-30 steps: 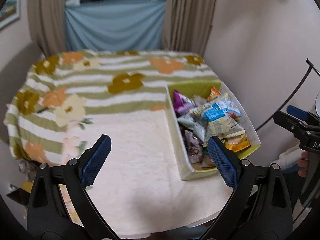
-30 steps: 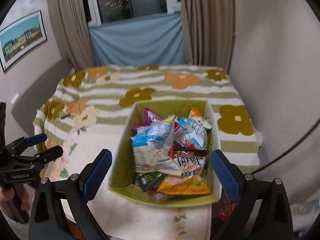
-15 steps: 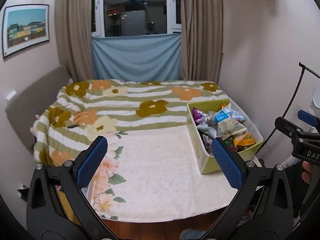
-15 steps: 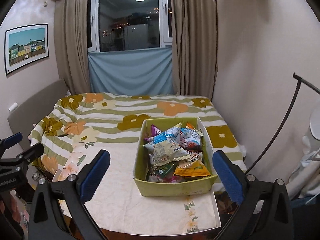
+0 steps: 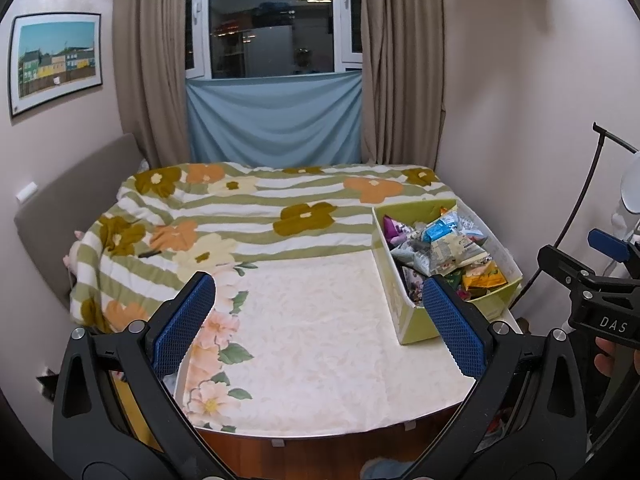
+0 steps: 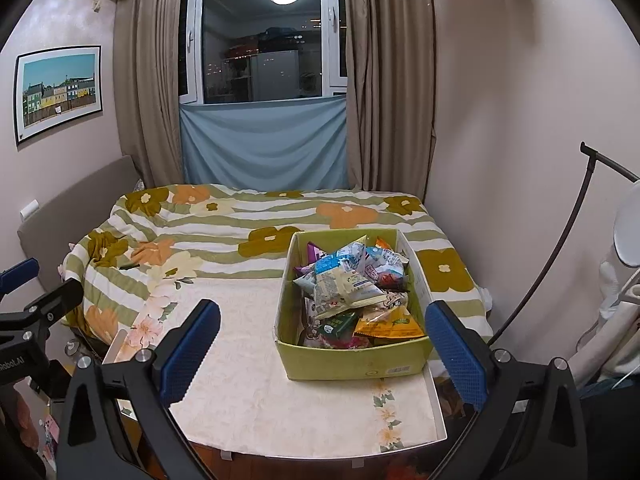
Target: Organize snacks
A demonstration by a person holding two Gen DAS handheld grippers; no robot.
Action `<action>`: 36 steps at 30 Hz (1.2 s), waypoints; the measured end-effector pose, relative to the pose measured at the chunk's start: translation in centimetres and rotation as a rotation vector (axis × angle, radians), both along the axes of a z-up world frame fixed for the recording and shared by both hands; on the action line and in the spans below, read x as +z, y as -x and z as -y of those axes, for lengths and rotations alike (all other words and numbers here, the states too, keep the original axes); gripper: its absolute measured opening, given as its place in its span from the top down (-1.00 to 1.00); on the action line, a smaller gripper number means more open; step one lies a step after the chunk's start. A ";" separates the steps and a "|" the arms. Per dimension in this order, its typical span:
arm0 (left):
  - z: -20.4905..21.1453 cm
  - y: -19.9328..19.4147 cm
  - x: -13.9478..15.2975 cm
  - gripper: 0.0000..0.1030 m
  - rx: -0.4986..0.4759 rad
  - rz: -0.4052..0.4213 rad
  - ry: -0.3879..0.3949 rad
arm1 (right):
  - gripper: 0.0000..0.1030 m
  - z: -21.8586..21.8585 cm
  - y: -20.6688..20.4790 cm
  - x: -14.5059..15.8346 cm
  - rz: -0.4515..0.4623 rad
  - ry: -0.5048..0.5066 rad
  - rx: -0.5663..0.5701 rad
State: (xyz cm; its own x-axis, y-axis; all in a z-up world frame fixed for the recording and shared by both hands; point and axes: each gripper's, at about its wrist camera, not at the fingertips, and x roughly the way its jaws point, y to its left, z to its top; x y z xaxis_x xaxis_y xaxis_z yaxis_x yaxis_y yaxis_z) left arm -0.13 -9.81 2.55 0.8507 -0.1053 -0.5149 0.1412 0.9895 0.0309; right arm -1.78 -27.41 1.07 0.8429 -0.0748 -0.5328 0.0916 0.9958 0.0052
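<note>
Home bedroom: bed (image 6: pixel 280 216) with floral quilt, curtained window (image 6: pixel 264 40), framed picture (image 6: pixel 58 88) on left wall.

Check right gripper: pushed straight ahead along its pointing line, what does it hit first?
Probably the green snack box: it sits dead ahead between the open jaws of the right gripper, nothing in between. Depth is unclear, so the tablecloth might come first.

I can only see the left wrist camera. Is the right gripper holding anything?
Observer: No. The right gripper is open, with nothing between its pads. The green snack box sits on the table beyond them, untouched.
Operator: My own finger hides the box's near wall. Is there anything on it?
Observer: Yes, a small barcode label near its lower right corner.
</note>
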 end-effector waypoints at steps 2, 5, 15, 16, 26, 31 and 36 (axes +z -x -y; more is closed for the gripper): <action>0.0 0.1 0.0 -1.00 -0.001 0.001 0.001 | -0.98 0.1 0.0 0.0 0.001 0.002 -0.001; 0.1 0.1 0.0 -1.00 -0.002 0.001 0.001 | -0.98 -0.1 0.2 -0.2 0.001 0.003 -0.002; 0.2 -0.1 0.1 -1.00 -0.003 0.003 -0.001 | -0.98 0.1 0.1 0.0 0.000 0.001 -0.002; 0.2 -0.1 0.1 -1.00 -0.002 0.003 -0.001 | -0.98 0.1 0.1 0.0 0.000 0.000 -0.002; 0.4 -0.2 0.1 -1.00 -0.003 0.004 -0.001 | -0.98 0.1 0.2 -0.2 0.000 -0.003 -0.006; 0.3 -0.1 0.2 -1.00 -0.003 0.005 0.002 | -0.98 0.1 0.1 -0.2 0.001 -0.004 -0.006; 0.2 -0.2 0.2 -1.00 -0.004 0.004 0.001 | -0.98 0.1 0.2 -0.2 0.002 -0.006 -0.006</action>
